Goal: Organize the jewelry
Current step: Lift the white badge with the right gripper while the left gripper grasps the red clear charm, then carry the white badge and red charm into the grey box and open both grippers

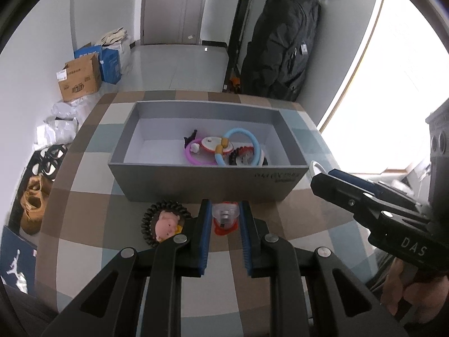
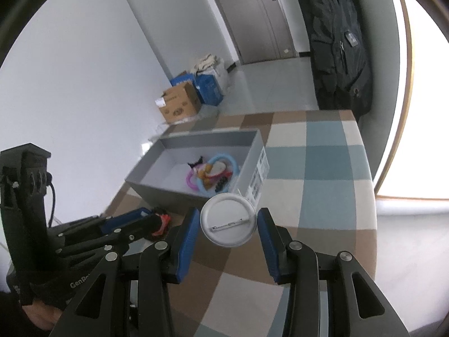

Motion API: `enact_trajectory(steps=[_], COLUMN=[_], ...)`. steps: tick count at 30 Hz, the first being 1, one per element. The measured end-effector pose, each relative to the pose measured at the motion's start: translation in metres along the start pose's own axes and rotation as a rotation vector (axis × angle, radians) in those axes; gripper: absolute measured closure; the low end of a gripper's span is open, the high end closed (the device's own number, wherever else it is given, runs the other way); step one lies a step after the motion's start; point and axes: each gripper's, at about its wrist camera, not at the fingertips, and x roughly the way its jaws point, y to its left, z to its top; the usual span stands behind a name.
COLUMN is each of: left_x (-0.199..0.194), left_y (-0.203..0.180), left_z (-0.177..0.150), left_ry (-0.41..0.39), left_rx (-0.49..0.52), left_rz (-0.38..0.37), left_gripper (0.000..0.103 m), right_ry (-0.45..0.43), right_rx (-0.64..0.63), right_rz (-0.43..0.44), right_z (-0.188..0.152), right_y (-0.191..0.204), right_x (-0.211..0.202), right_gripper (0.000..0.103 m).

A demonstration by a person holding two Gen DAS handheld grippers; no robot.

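Note:
A grey box (image 1: 202, 181) on the checked table holds a pink ring (image 1: 196, 156), a blue ring (image 1: 247, 140) and other trinkets; the box also shows in the right wrist view (image 2: 157, 188). My left gripper (image 1: 226, 213) is closed around a clear and orange trinket (image 1: 226, 217) just in front of the box. A black spiral hair tie with a pink pig charm (image 1: 165, 224) lies left of it. My right gripper (image 2: 228, 226) is shut on a round white pin badge (image 2: 228, 219), back side up, near the box's right corner.
The checked tablecloth (image 2: 322, 174) covers the table. On the floor beyond are cardboard and blue boxes (image 1: 84, 75), shoes (image 1: 33, 202) at the left, and a dark coat (image 1: 280, 45) hanging at the back right.

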Motion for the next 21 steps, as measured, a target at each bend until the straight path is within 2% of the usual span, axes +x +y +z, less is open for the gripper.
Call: enact_trajectory(steps=[7, 12, 21], left_x=[-0.003, -0.006, -0.009], left_y=[0.011, 0.021, 0.032], left_z=[0.006, 0.015, 0.034], left_ry=[-0.011, -0.024, -0.093], left_rx=[-0.056, -0.096, -0.140], left_rz=[-0.040, -0.067, -0.108], left_gripper=[0.088, 0.088, 0.088], right_ry=[-0.033, -0.084, -0.130], right_rx=[-0.004, -0.018, -0.025], right_rz=[0.018, 0.063, 0.096], right_z=[0.004, 0.010, 0.029], right_y=[0.007, 0.014, 0.020], right_x=[-0.005, -0.013, -0.006], right_gripper=[0.061, 0.061, 0.061])
